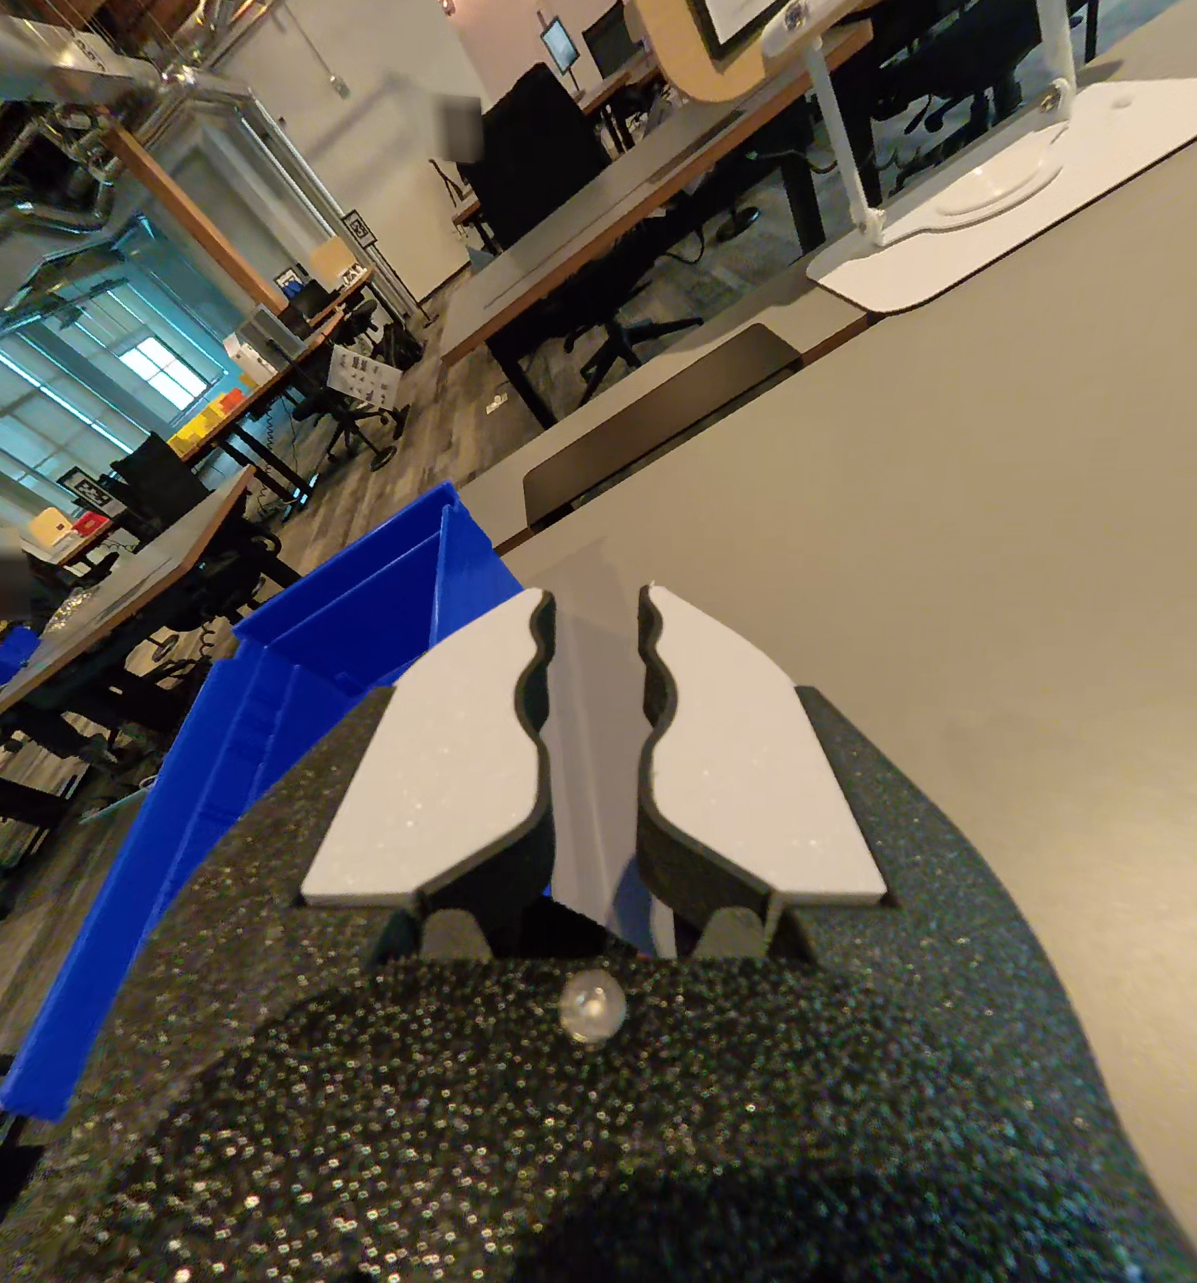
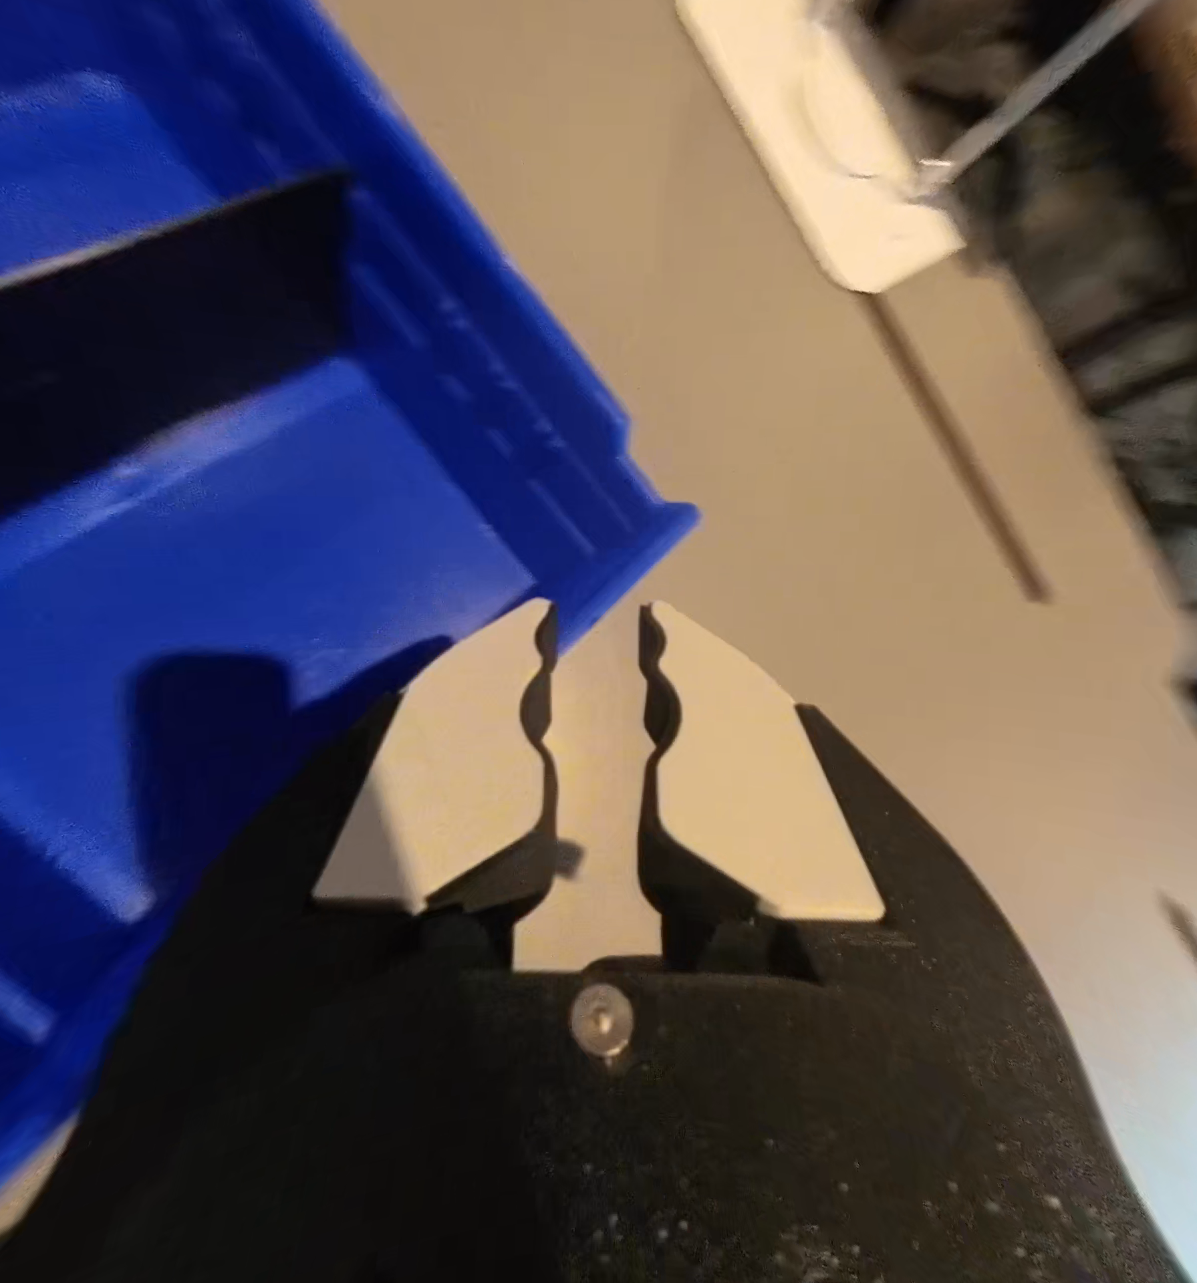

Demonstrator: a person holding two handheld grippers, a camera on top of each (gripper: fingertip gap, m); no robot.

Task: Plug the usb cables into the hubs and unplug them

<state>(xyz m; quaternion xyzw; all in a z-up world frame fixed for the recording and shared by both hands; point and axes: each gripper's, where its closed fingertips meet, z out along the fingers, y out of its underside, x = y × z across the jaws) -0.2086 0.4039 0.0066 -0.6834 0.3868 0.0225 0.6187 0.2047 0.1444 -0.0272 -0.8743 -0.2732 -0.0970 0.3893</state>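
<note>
No legible text, brand, number or label appears in either view. In the left wrist view, black-and-white marker signs (image 1: 356,226) stand on distant desks; their patterns are too small to resolve. A white sheet (image 1: 365,373) bears dark marks, possibly printed figures, unreadable. The right wrist view is motion-blurred; the blue bin (image 2: 248,416) shows moulded ridges only.

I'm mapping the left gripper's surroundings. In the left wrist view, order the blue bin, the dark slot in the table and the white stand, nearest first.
From the left gripper:
1. Blue bin, just left of the fingertips.
2. Dark slot, ahead on the table.
3. White stand, far upper right.
</note>
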